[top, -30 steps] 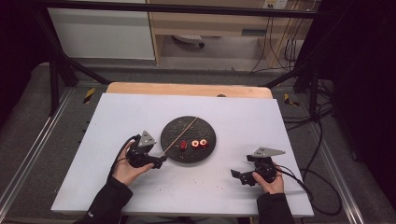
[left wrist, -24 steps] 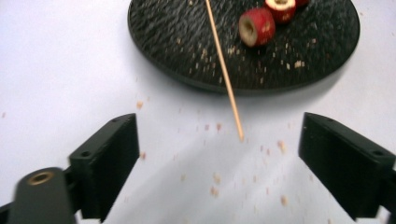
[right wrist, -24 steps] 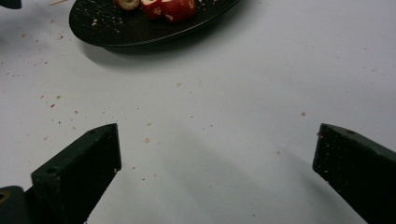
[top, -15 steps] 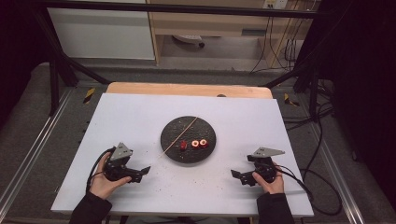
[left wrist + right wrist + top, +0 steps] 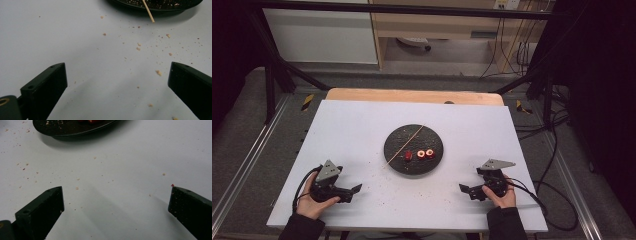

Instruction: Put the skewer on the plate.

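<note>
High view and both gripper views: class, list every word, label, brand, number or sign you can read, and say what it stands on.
None can be read.
Plate, skewer, red pieces, table: no print on them.
Left gripper and right gripper: no lettering; both have open jaws.
Yellow-black marks on the floor: stripes, not text.
Small label on the far furniture: too small to read.

A white tabletop (image 5: 362, 130) is set on a wooden board (image 5: 412, 95). Grey floor (image 5: 242, 120), a white cabinet (image 5: 319, 35) and cables (image 5: 512, 45) are seen beyond.
</note>
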The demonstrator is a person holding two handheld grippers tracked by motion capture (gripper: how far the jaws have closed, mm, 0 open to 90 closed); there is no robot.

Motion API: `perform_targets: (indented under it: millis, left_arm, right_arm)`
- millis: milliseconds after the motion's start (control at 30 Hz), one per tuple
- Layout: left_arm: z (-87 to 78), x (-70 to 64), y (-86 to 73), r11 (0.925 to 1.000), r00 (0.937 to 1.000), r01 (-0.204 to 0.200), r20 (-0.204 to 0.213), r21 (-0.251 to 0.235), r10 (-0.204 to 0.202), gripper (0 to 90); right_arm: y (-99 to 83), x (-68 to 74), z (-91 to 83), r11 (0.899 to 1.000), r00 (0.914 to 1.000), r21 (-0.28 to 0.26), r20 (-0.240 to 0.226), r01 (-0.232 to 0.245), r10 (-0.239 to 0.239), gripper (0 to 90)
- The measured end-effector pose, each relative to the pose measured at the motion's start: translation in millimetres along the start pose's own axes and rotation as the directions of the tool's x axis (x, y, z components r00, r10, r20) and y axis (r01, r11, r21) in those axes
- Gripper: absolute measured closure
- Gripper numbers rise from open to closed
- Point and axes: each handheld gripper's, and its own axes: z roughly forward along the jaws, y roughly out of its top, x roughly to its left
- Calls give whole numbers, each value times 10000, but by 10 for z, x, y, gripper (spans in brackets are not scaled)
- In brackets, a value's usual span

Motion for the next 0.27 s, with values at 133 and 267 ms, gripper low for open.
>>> perform_targets:
  millis: [133, 267]
  left_arm:
    - [2, 13, -9, 10000, 10000, 47, 18, -1, -47, 22]
    - [13, 22, 0, 9999, 9999, 93, 41, 57, -93, 25]
  right_arm:
    - [-3, 3, 3, 10000, 10000, 70, 64, 4, -4, 11]
    - [-2, 0, -1, 10000, 10000, 72, 82, 45, -46, 11]
